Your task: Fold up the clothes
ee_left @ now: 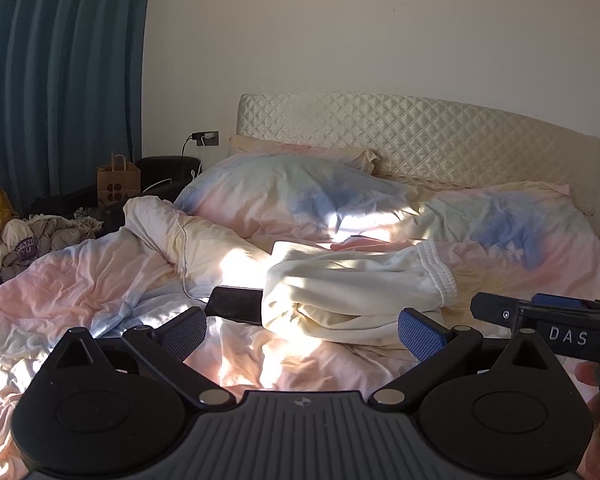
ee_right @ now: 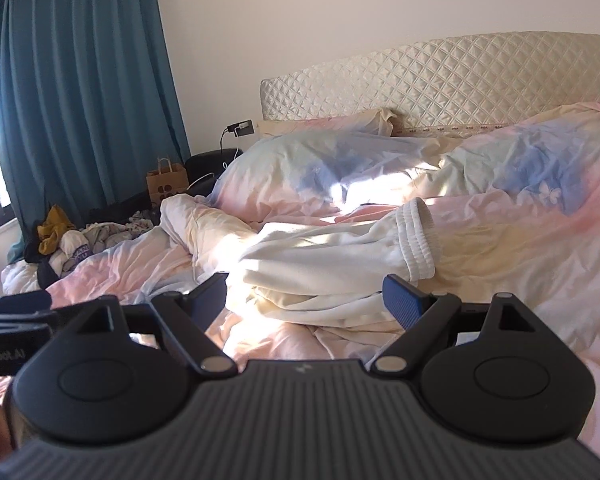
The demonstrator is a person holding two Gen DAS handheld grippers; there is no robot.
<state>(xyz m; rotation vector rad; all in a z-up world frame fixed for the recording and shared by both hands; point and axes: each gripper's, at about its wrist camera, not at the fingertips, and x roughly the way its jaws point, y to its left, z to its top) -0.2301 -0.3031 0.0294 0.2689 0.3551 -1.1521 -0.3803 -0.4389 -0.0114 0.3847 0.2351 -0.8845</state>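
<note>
Rumpled bed [ee_left: 100,280] was your surface, cream sweatpants [ee_left: 352,280] bunched mid-bed just ahead of your left gripper [ee_left: 302,330] and right gripper [ee_right: 304,298], both wide open and empty, so you risked pinching bedsheet with the pants.

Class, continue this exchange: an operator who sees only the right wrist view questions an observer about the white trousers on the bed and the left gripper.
Operator: Is anything lying by the white trousers that I miss?
Observer: Yes, a flat black object touches their left edge.
Operator: Is the left gripper open?
Observer: It is open and holds nothing.
</note>
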